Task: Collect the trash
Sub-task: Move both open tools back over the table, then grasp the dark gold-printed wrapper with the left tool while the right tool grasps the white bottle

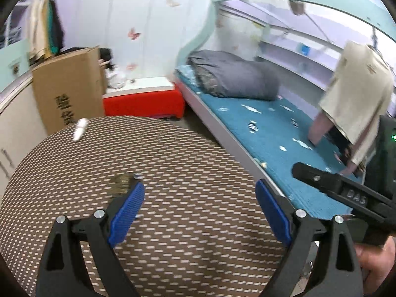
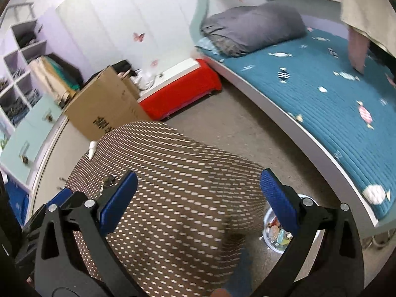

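A round table under a brown dotted cloth fills the foreground. A small crumpled brownish wrapper lies on it, just beyond the left finger of my left gripper, which is open and holds nothing. A small white tube-like piece rests at the table's far left edge. My right gripper hovers open over the table's right side. A clear bin with rubbish inside stands on the floor below its right finger.
A cardboard box and a red bench stand behind the table. A bed with a blue cover and a grey duvet runs along the right. Clothes hang over it. Cabinets line the left.
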Available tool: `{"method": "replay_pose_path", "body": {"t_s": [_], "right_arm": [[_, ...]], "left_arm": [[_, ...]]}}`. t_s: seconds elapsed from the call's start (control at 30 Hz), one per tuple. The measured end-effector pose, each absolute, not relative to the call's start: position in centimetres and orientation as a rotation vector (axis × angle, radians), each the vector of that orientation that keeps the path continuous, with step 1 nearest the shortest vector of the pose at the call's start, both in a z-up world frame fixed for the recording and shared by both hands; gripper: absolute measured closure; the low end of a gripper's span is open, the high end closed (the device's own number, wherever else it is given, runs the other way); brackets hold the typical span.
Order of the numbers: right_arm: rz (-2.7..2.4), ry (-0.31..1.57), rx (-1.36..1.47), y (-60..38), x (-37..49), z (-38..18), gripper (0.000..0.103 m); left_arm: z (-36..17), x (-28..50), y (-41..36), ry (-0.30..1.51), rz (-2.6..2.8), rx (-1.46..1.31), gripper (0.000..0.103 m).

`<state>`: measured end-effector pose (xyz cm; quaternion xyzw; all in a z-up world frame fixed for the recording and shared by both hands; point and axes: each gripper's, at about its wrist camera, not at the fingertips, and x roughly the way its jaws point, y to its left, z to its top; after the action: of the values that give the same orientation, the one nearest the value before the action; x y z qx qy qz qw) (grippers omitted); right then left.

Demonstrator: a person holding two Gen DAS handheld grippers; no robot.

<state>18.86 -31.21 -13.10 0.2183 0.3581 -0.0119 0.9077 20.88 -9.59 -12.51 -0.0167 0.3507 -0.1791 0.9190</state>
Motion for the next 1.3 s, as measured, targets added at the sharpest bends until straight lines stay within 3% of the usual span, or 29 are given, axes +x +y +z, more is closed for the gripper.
{"method": "replay_pose_path", "body": {"t_s": [0.5,0.53,0.57,0.67,0.7,0.8,1.3], "right_arm": [[0.057,0.826,0.335,-24.3,24.3,-15.6,0.006],[0.055,0.829,0.337,-24.3,24.5,-15.8,0.006],[0.054,0.834,0.337,-24.3,24.8,-16.0,0.006],[0.057,0.845,0.337,-24.1,25.4,-16.5,0.006],[0.058,0.850,0.334,-23.8,25.7,-16.6,0.006],[0.078,0.860,0.325,-22.9,26.4,-16.9,0.006],[0.274,0.898,0.171,-8.9,35.8,-17.6,0.006]], "left_arm": [[-19.3,28.2,-2.5,0.881,-0.216,-0.033,0.016],[-19.7,28.7,-2.5,0.891,-0.225,-0.038,0.020],[-20.1,29.3,-2.5,0.905,-0.233,-0.036,0.034],[-20.4,29.9,-3.3,0.900,-0.245,0.020,0.056],[-20.4,29.9,-3.4,0.892,-0.253,0.041,0.068],[-20.0,29.6,-2.9,0.889,-0.279,0.014,0.077],[-17.8,28.7,11.2,0.792,-0.075,-0.170,0.079]]}}
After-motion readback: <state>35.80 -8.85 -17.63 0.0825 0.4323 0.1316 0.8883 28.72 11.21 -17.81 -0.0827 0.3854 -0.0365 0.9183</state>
